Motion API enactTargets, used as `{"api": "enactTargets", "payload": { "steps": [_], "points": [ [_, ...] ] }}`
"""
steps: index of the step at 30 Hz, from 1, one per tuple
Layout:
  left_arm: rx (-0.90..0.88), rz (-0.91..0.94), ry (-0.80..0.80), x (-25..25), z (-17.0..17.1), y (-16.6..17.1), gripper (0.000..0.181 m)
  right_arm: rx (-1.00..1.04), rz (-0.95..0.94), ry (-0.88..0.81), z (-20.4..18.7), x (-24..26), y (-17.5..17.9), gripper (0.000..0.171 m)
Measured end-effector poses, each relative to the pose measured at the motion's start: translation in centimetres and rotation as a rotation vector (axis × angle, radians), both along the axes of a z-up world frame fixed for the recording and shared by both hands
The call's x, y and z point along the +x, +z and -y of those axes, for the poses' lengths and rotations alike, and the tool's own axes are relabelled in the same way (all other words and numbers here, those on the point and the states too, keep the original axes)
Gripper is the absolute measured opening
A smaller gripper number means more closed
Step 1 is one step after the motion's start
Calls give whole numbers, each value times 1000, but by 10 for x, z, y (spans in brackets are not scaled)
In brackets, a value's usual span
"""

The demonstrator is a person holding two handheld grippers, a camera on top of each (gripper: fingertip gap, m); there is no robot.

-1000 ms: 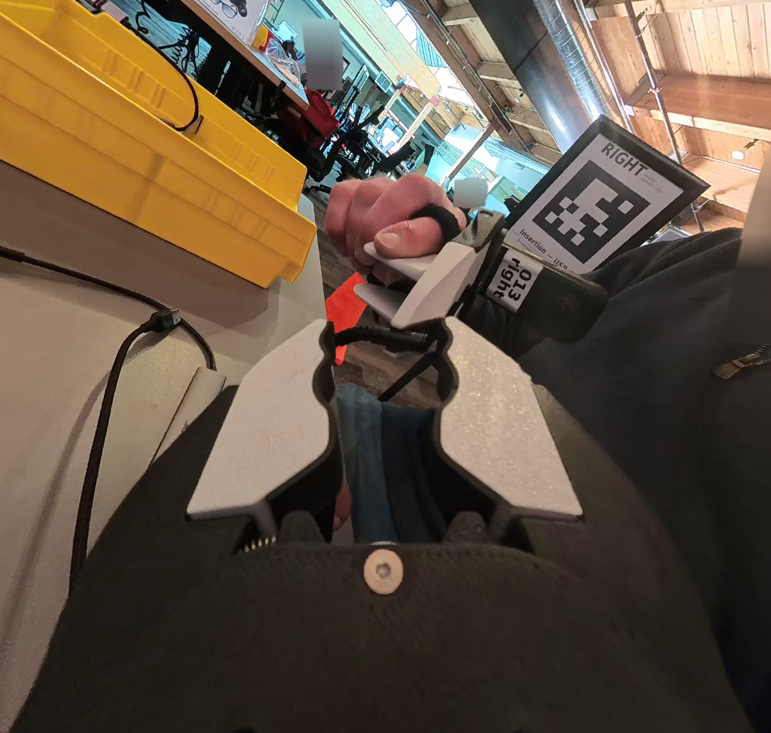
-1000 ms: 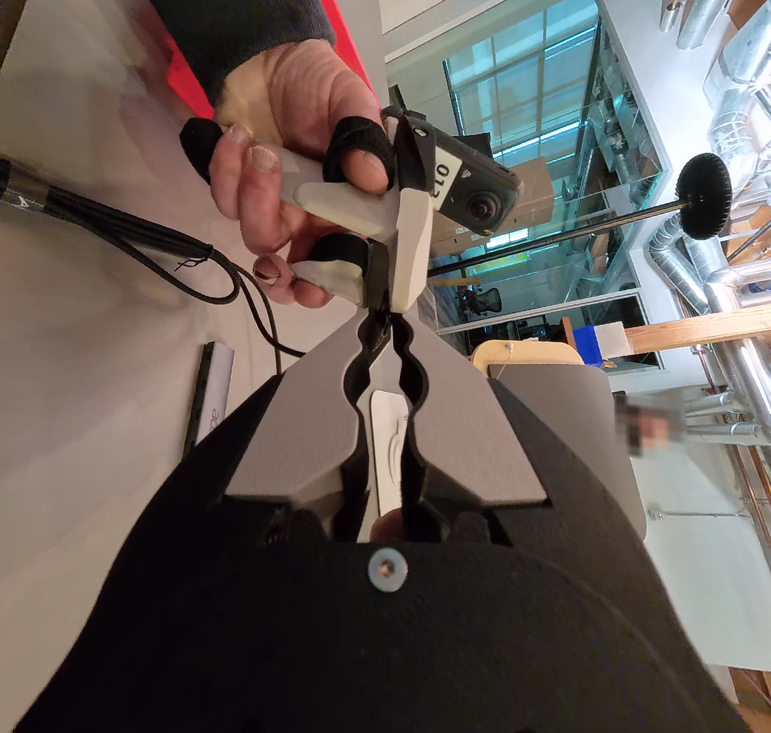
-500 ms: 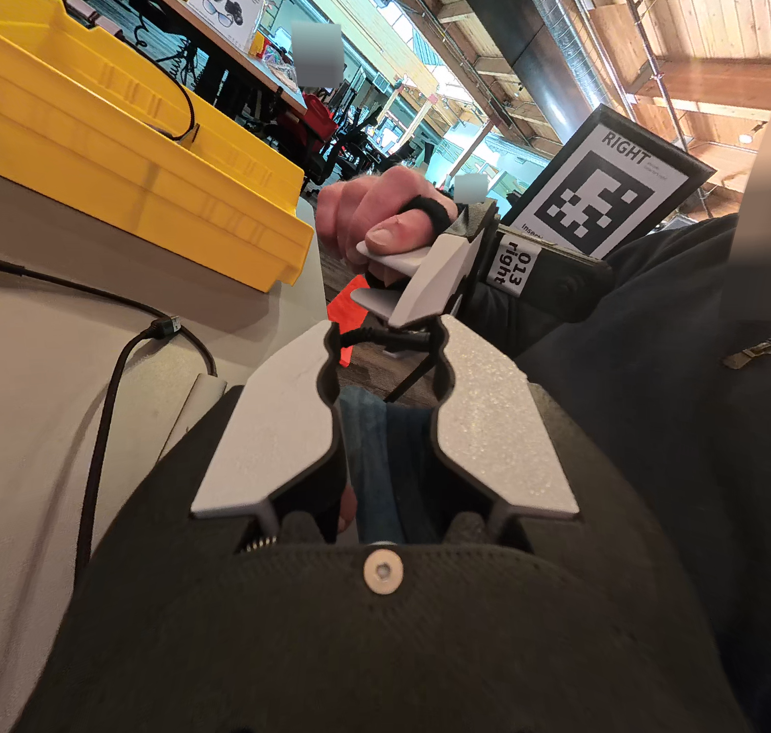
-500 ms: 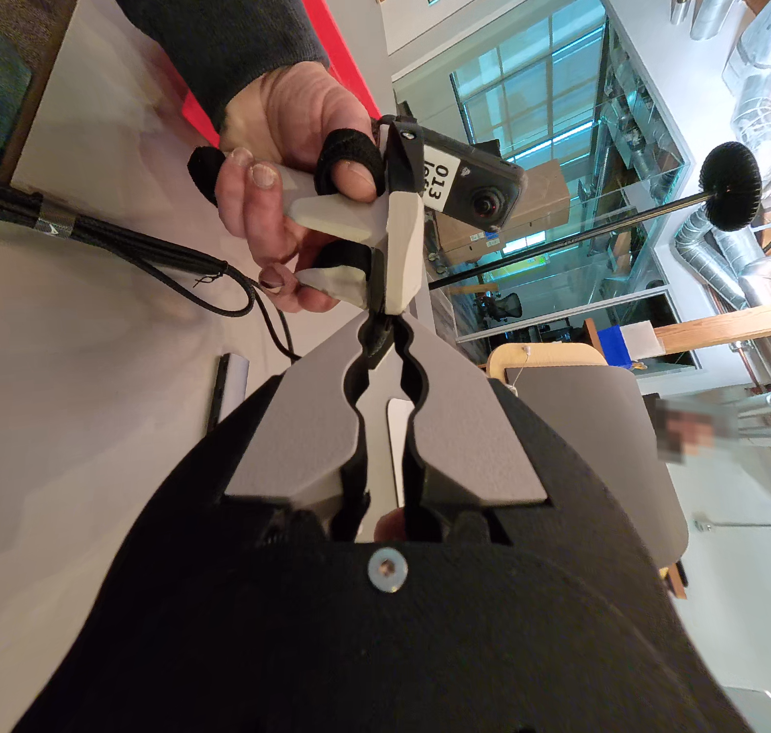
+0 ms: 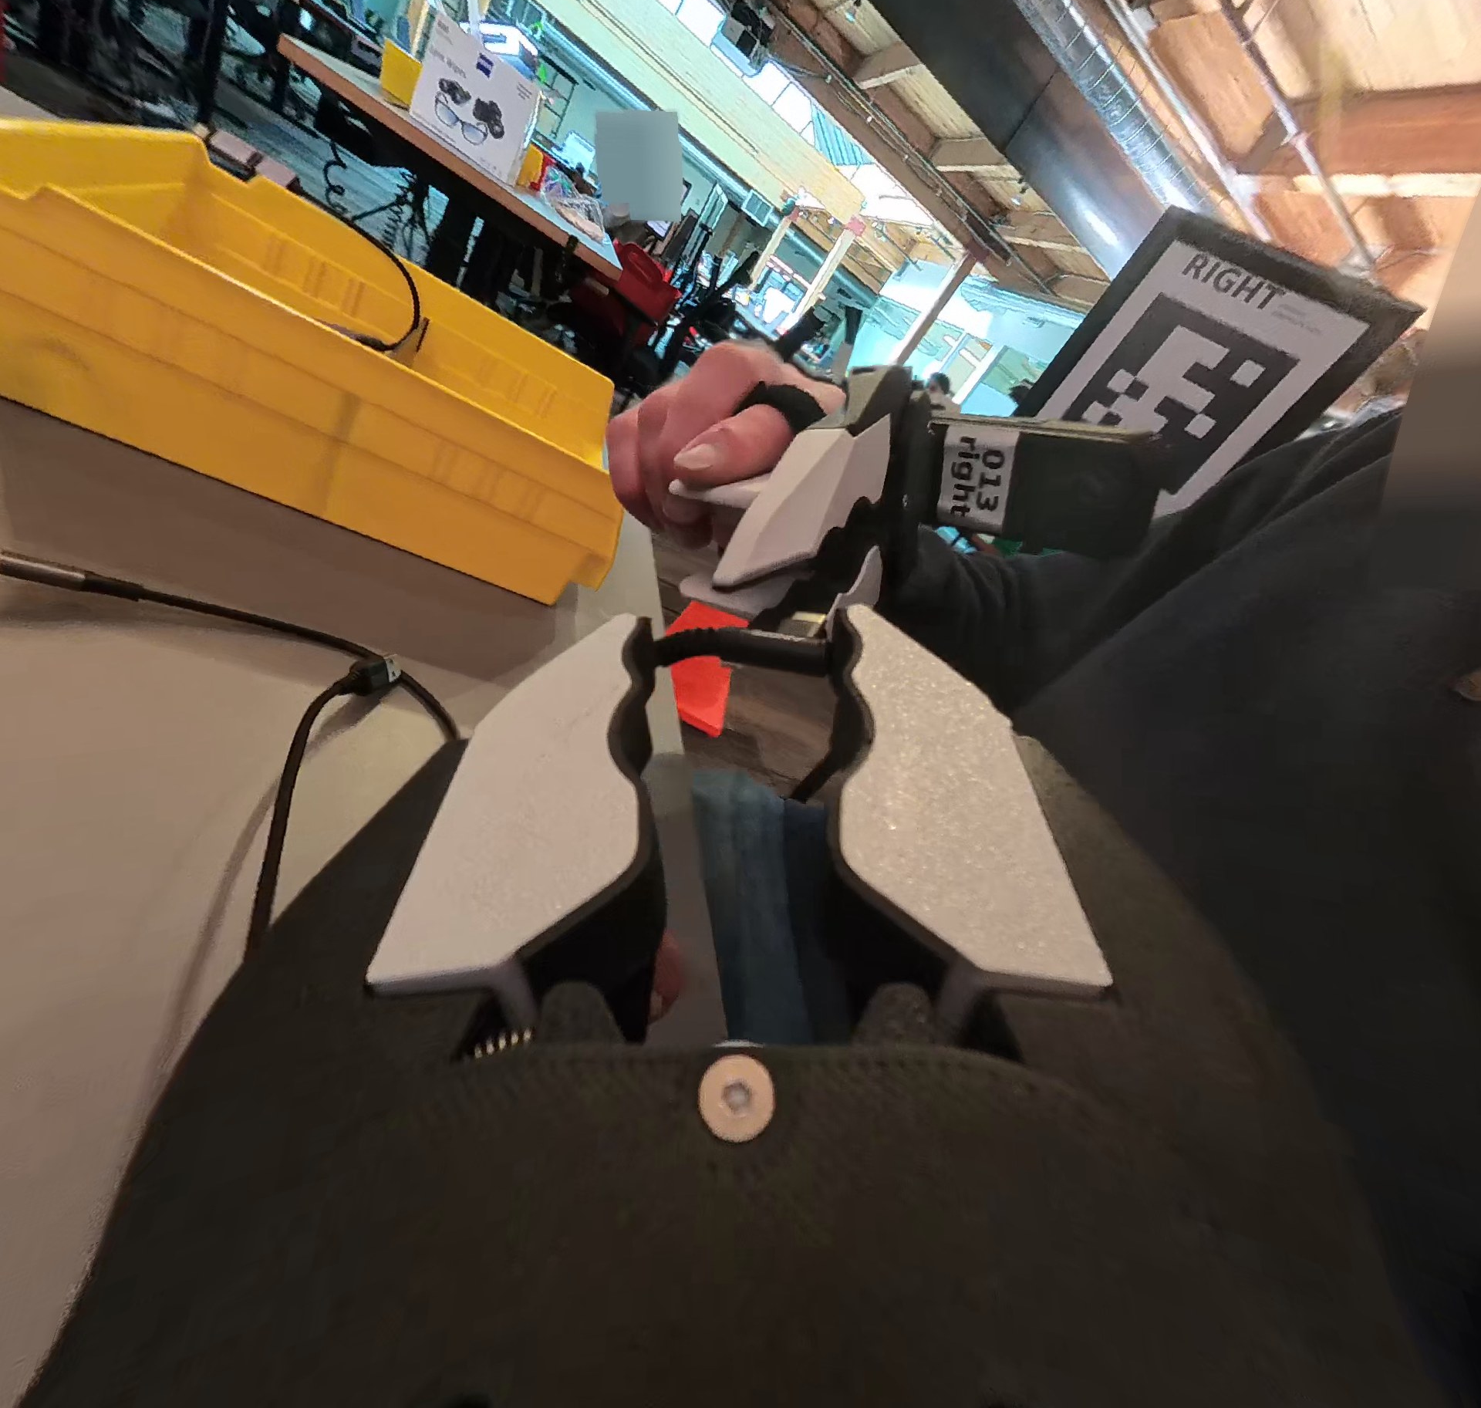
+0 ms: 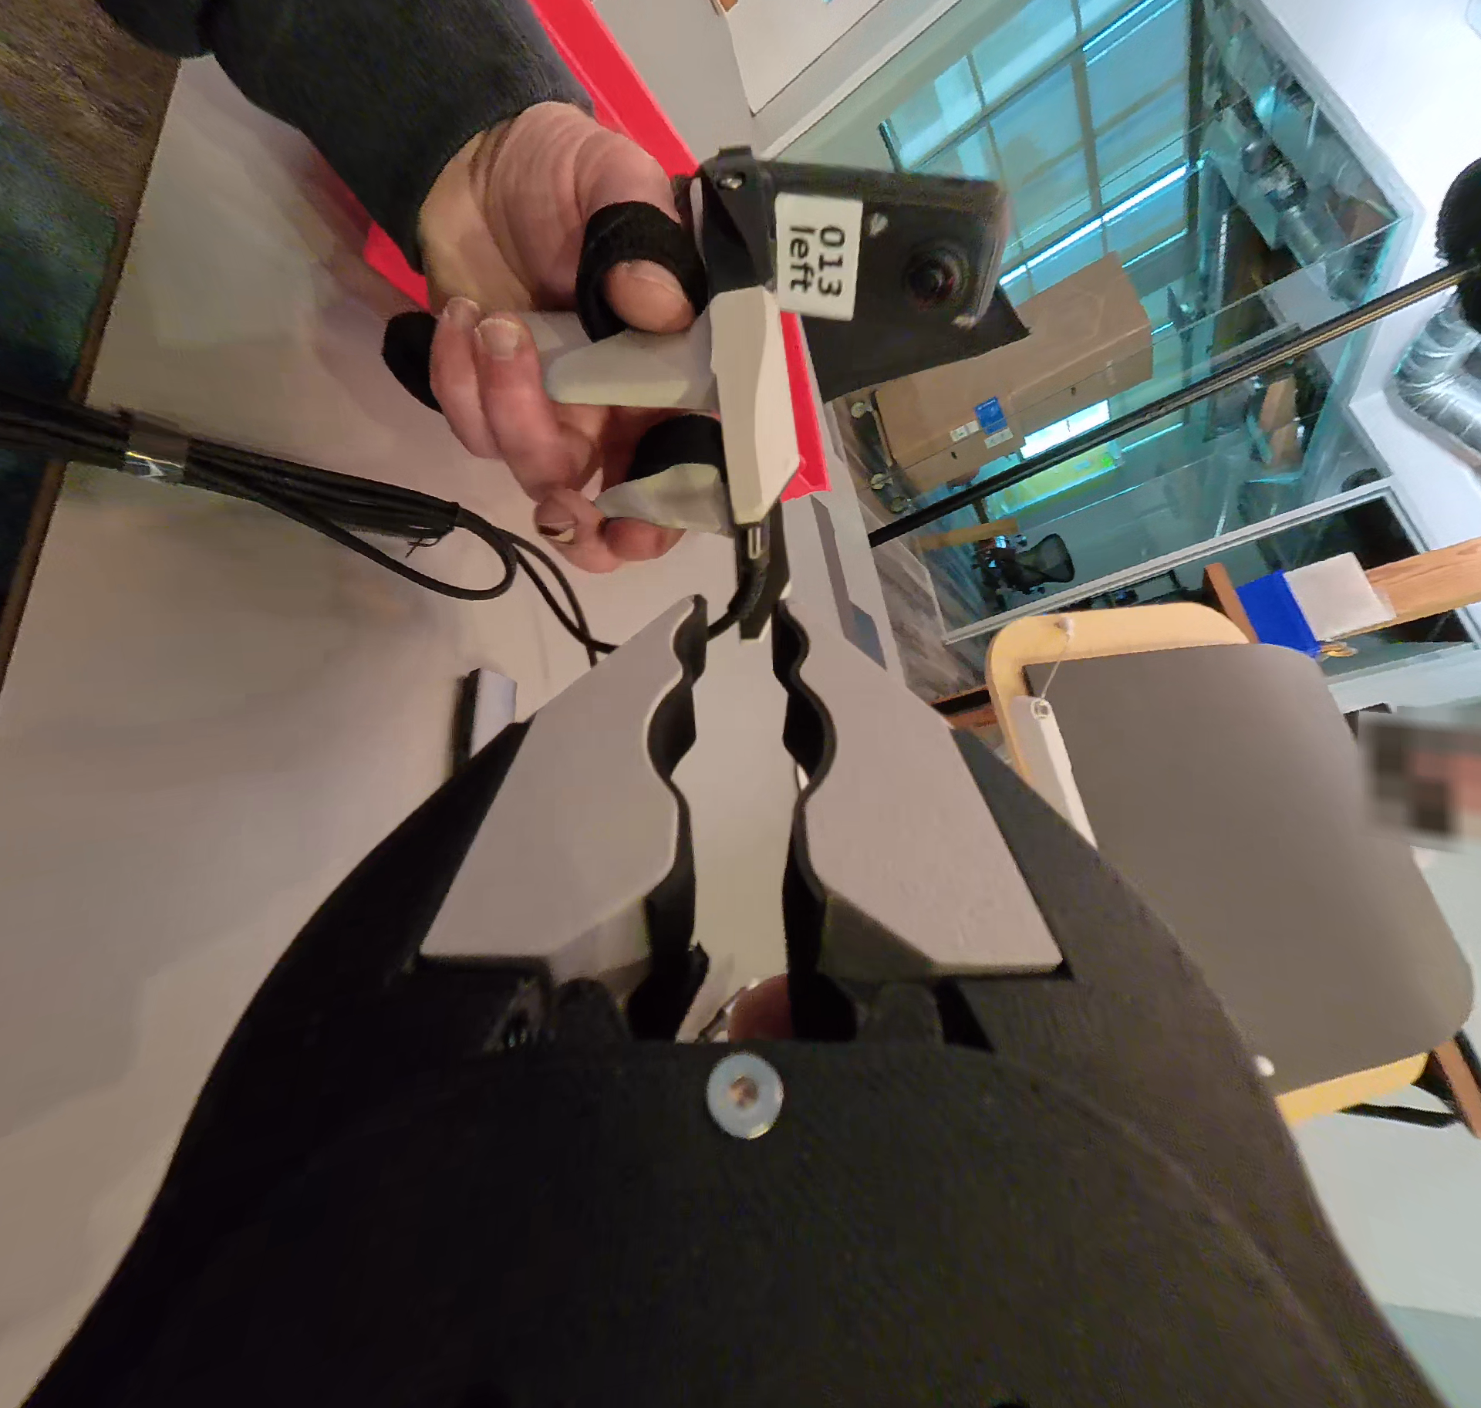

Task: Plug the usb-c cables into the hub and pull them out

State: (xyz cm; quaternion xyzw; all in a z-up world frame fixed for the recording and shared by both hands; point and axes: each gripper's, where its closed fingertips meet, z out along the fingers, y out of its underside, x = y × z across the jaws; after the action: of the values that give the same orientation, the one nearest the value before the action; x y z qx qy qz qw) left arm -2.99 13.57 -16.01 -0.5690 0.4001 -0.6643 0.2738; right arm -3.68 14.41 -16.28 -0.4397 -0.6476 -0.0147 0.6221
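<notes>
Off the tabletop's (image 5: 160,728) edge, the left claw (image 5: 741,640) pinches the usb-c plug (image 5: 745,652) crosswise, long axis spanning tip to tip. Right claw (image 6: 739,616) sits narrowly parted around that same plug, grip unclear. Hub's direction: can't tell.

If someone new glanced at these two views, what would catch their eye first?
Probably the bright yellow bin on the table at upper left of the left wrist view. Next, the black cable plug spanning the left gripper's fingertips, with the right gripper just beyond it. In the right wrist view, the hand stands out.
</notes>
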Motion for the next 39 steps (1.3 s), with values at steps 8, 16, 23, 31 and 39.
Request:
{"api": "enactTargets", "payload": {
  "steps": [8, 16, 23, 31, 39],
  "points": [
    [225, -43, 119, 2, -7, 4, 42, -169, -117, 9, -3, 9, 0, 8],
    [568, -187, 250, 9, -13, 0, 42, -316, -228, 15, -7, 18, 5, 5],
    [748, -258, 311, 11, -17, -2, 42, -471, -316, 42, -7, 21, 6, 5],
    [963, -309, 336, 15, -12, 1, 42, -655, -362, 143, 9, 16, 9, 8],
    [1167, -330, 327, 17, -3, 8, 42, -884, -424, 238, 21, 15, 10, 5]
  ]
}}
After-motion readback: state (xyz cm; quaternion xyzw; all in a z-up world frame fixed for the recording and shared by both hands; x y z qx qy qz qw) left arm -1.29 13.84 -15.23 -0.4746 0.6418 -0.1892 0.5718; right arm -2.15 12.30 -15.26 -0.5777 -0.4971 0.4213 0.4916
